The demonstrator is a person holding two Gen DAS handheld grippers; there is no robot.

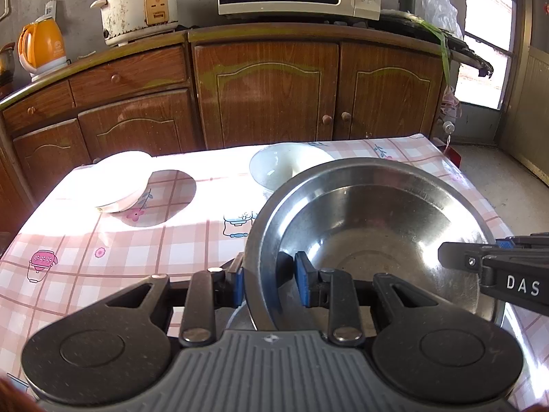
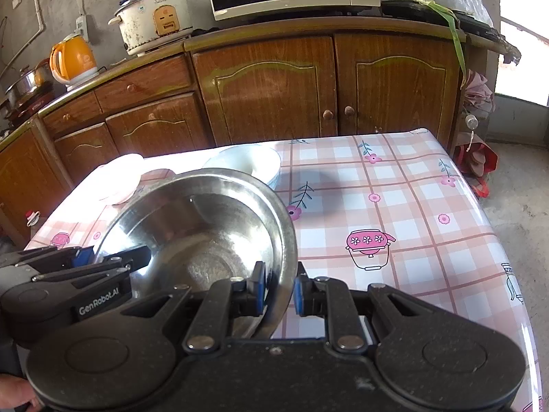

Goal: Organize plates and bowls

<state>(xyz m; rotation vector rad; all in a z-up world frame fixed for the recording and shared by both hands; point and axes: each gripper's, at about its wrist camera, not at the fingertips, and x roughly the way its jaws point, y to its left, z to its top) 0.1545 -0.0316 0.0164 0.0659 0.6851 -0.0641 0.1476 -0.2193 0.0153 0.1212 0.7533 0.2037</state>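
Fingers: left gripper point(image 1: 269, 283) and right gripper point(image 2: 278, 286) each clamp opposite rims of one steel bowl point(image 1: 370, 226), pads inside and outside the wall | Bowl: tilted over a pink checked bench point(image 2: 394, 206) | Beyond: white bowl point(image 1: 284, 166) upright; white dish point(image 1: 123, 182) in glare, far left.

One steel bowl point(image 1: 377, 226), two white bowls point(image 1: 288, 166) point(image 1: 120, 182), two claws point(image 1: 269, 276) point(image 2: 279, 290).

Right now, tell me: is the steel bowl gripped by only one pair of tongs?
No, the left tongs and the right tongs each clamp opposite sides of the steel bowl.
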